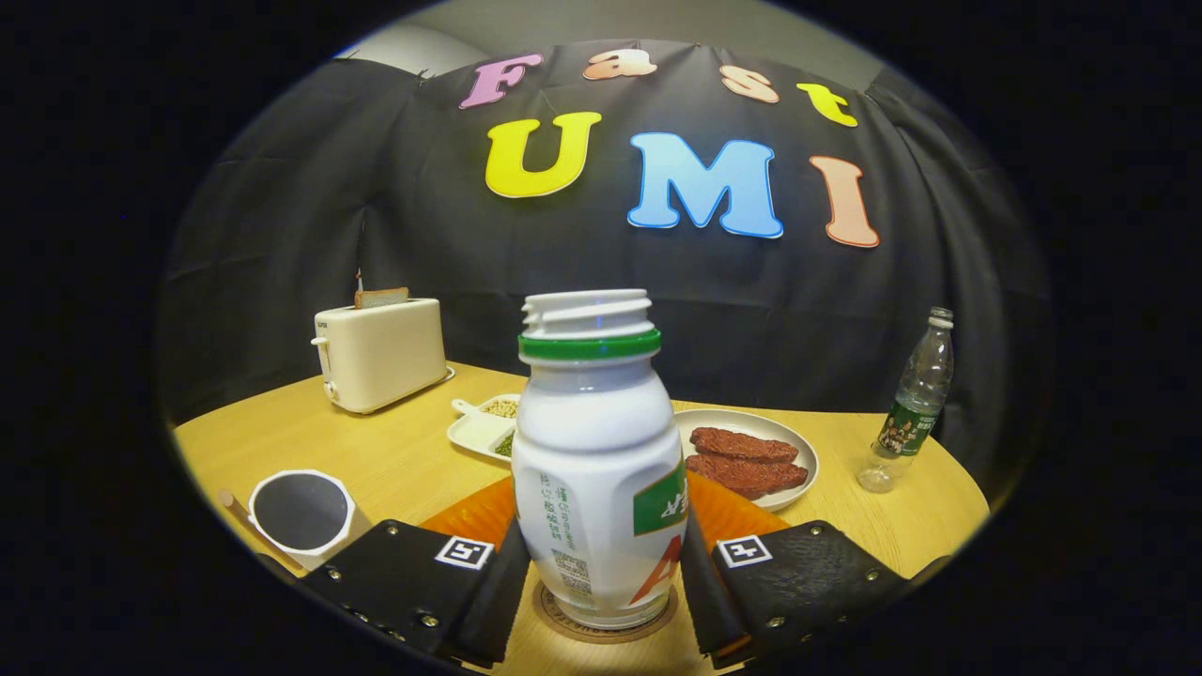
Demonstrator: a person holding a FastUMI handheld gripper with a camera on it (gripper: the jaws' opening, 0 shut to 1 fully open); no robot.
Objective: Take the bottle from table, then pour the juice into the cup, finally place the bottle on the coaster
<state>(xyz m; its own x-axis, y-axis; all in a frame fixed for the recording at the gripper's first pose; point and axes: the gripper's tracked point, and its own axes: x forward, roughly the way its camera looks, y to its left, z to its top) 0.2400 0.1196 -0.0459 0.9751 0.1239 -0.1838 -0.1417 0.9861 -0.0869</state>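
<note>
The gripper (601, 573) is level with the lower body of the bottle (598, 460), one finger standing on either side of it. Both fingers (502, 587) lie against or very close to the bottle's flanks; whether they press on it cannot be told, so the grip is not confirmed. The bottle is white with a green band under its threaded neck; it has no cap and stands upright between the jaws. Its base sits on a round coaster (608, 627), whose rim shows beneath it on the wooden table (394, 451). Directly behind the bottle, just beyond the fingertips, lies an orange mat (470, 516), largely hidden by the bottle. Beside the left finger and slightly ahead of it stands a white cup (302, 514) with a dark interior; its contents cannot be judged. Further ahead, left of the bottle, sits a white divided dish (484, 427) holding grains. Right of the bottle, at similar depth, a white plate (751, 451) carries brown slices. Well off to the right stands a clear plastic water bottle (909, 413), upright. Farthest back on the left is a cream toaster (380, 355) with a slice of toast (380, 298) showing in its slot.
</note>
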